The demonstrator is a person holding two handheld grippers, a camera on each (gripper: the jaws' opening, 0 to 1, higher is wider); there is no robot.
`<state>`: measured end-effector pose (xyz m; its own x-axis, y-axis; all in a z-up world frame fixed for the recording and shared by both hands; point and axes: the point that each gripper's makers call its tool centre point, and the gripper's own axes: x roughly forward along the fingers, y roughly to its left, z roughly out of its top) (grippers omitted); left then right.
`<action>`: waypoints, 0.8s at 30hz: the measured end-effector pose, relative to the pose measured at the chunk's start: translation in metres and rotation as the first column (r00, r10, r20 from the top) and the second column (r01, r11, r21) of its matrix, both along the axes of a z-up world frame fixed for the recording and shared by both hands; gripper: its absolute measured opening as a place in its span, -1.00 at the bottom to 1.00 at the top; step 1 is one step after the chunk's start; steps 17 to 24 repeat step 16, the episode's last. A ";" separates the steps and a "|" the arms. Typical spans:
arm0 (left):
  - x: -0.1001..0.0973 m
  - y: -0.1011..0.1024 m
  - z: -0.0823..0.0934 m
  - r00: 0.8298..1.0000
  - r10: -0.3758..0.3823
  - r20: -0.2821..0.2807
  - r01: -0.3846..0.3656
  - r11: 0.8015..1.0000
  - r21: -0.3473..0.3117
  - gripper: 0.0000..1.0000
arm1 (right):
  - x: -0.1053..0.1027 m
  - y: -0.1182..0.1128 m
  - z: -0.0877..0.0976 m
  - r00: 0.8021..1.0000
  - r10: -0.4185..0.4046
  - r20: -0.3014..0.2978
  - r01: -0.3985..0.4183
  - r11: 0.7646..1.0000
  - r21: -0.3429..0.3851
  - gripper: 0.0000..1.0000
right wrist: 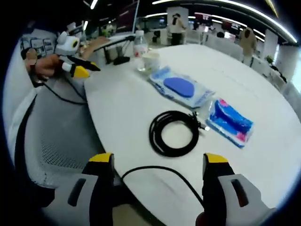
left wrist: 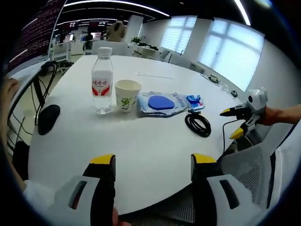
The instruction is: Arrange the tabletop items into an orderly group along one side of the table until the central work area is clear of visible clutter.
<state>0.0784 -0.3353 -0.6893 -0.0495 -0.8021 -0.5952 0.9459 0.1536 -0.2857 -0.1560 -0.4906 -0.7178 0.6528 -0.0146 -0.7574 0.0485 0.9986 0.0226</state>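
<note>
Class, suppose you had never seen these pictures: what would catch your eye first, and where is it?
A clear plastic water bottle with a red label stands beside a pale paper cup on the round white table. In the right gripper view, a coiled black cable lies between two blue plastic packets.

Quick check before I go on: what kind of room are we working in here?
Most likely an open-plan office. A large white table with a mesh office chair at its edge, desks with monitors behind, strip ceiling lights and blinded windows.
</note>
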 end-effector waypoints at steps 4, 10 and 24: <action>0.002 0.002 -0.004 1.000 -0.006 0.003 0.006 1.000 0.004 0.32 | -0.002 0.006 -0.006 1.000 0.008 -0.008 -0.008 1.000 0.008 0.57; 0.001 0.005 -0.004 1.000 -0.007 0.004 0.007 1.000 0.006 0.32 | 0.000 0.009 -0.010 1.000 -0.024 0.004 0.024 0.999 0.040 0.61; 0.001 0.005 -0.001 1.000 -0.006 0.007 0.006 1.000 0.000 0.33 | 0.005 0.009 -0.006 1.000 -0.022 0.013 0.021 0.999 0.040 0.62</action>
